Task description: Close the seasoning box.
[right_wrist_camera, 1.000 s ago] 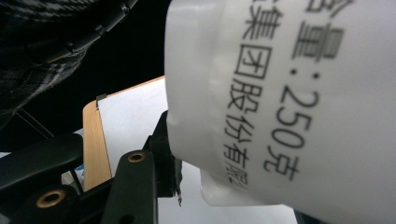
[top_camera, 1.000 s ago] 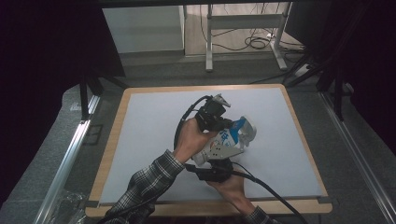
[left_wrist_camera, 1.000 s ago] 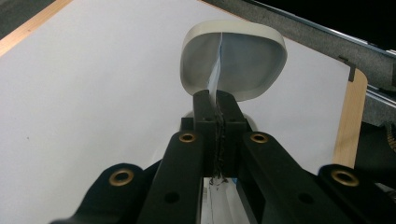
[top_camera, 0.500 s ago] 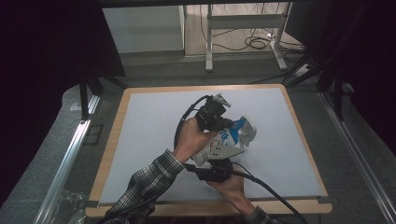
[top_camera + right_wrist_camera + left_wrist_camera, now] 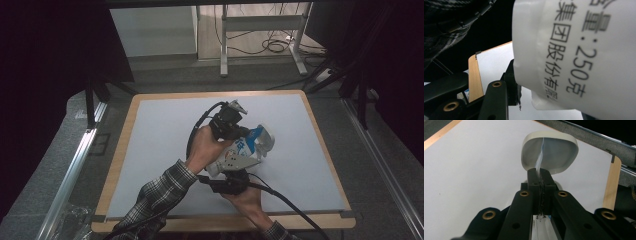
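Note:
A white plastic cup (image 5: 256, 142) with a blue label is held above the white mat near its middle. Its side with black printing (image 5: 579, 50) looms close in the right gripper view. My right gripper (image 5: 236, 169) comes from below and is shut on the cup's body; one black finger (image 5: 511, 82) presses its wall and the other is hidden behind it. My left gripper (image 5: 540, 178) is shut on a thin foil flap (image 5: 540, 157) that rises edge-on across the cup's rounded rim (image 5: 549, 137).
The white mat (image 5: 160, 150) lies on a wooden board (image 5: 119, 165) with a strip of wood along each edge. Dark floor, metal rails and a desk frame (image 5: 260, 35) with cables surround the board. Black cables trail from both grippers toward the front edge.

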The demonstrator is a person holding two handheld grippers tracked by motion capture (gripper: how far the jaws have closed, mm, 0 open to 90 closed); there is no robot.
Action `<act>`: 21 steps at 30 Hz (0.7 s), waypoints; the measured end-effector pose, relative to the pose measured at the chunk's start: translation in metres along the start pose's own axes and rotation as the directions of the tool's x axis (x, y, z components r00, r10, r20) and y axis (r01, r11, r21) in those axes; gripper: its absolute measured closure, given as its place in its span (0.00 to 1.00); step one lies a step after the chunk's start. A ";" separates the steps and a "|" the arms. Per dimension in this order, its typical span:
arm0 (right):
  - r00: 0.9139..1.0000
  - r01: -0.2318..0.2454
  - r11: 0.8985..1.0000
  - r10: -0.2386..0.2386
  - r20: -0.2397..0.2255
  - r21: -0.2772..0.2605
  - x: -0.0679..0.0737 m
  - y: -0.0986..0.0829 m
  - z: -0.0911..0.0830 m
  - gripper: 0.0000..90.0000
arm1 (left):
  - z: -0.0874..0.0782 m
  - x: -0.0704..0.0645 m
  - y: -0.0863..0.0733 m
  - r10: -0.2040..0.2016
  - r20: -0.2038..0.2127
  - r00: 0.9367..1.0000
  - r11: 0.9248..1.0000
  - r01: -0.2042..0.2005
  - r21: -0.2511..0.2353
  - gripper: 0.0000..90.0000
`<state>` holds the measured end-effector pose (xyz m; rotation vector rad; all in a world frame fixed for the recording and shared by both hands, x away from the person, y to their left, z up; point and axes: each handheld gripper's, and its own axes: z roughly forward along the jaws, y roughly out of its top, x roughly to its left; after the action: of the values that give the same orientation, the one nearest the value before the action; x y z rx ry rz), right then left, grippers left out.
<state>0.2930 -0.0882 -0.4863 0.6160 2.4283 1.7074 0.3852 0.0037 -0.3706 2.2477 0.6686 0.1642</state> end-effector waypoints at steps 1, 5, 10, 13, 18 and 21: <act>1.000 -0.001 1.000 0.001 0.000 -0.001 0.000 0.000 0.000 0.63 | 0.000 0.000 0.000 0.000 -0.001 1.000 1.000 0.000 0.000 0.99; 1.000 0.003 1.000 -0.003 0.000 0.000 -0.001 0.000 0.000 0.63 | 0.000 0.000 0.000 0.000 -0.001 1.000 1.000 0.000 0.002 0.99; 1.000 -0.004 1.000 0.004 -0.003 -0.004 0.000 0.001 0.000 0.62 | 0.001 0.000 0.001 0.001 0.000 1.000 1.000 -0.001 0.005 0.99; 1.000 -0.004 1.000 0.004 -0.003 -0.005 0.000 0.001 0.000 0.62 | 0.001 0.000 0.002 0.002 0.001 1.000 1.000 -0.002 0.010 0.99; 1.000 -0.004 1.000 0.004 -0.004 -0.005 0.000 0.001 0.000 0.62 | 0.001 0.000 0.002 0.002 0.000 1.000 1.000 -0.002 0.009 0.99; 1.000 -0.003 1.000 0.003 -0.003 -0.004 0.000 0.001 0.000 0.62 | 0.001 -0.001 0.002 0.002 0.000 1.000 1.000 -0.002 0.009 0.99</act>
<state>0.2937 -0.0881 -0.4856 0.6177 2.4270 1.7154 0.3859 0.0018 -0.3696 2.2574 0.6679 0.1627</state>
